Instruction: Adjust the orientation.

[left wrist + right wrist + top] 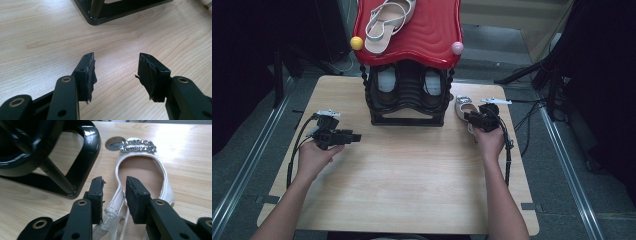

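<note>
Leftward, left hand-held gripper (pixel 355 136) idle over bare tabletop (pixel 412 170), jaws wide apart, holding nothing. Centre-far, black shoe rack (pixel 407 97). Rightward, right hand-held gripper (pixel 113 195) straddling the white sandal (pixel 142 170) strap (pixel 115 203), jaws apart, not yet clamped. Likely to slip off that thin strap, or drag the sandal against the rack.

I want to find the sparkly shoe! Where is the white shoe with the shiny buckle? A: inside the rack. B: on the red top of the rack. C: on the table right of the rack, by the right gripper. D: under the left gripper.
C: the shoe lies on the table beside the rack, the right gripper around its strap.
</note>
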The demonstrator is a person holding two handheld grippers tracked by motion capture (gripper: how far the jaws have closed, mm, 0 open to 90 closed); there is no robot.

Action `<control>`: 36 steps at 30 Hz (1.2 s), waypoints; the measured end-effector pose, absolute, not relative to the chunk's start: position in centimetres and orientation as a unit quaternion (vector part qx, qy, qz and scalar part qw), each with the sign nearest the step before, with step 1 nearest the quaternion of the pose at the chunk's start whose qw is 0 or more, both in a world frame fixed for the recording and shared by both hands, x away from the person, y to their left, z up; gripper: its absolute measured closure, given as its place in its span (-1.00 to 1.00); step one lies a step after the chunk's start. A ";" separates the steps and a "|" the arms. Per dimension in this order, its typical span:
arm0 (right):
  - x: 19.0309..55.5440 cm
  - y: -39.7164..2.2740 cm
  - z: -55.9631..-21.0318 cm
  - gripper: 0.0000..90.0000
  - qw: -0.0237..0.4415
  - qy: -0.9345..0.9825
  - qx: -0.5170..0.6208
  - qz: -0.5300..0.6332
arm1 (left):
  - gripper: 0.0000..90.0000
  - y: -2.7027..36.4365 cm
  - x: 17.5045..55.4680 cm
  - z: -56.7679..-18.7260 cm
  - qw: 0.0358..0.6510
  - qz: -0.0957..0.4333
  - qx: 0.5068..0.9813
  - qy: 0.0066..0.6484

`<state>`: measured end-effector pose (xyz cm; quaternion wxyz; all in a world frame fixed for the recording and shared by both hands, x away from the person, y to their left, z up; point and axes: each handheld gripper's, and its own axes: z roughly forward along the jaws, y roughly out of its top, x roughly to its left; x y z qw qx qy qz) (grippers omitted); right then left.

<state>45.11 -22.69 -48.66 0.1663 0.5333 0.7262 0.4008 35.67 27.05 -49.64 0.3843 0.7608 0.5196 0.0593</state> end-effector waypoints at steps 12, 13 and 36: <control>46.4 -22.3 -49.4 0.71 0.151 0.728 0.552 0.378 | 0.07 27.8 34.9 -49.8 0.379 0.061 0.759 0.526; 46.4 -22.3 -49.4 0.73 0.153 0.728 0.552 0.376 | 0.07 27.8 34.8 -49.8 0.380 0.062 0.758 0.527; 46.4 -23.3 -48.6 0.91 0.138 0.711 0.577 0.376 | 0.07 27.9 34.9 -49.9 0.378 0.063 0.759 0.527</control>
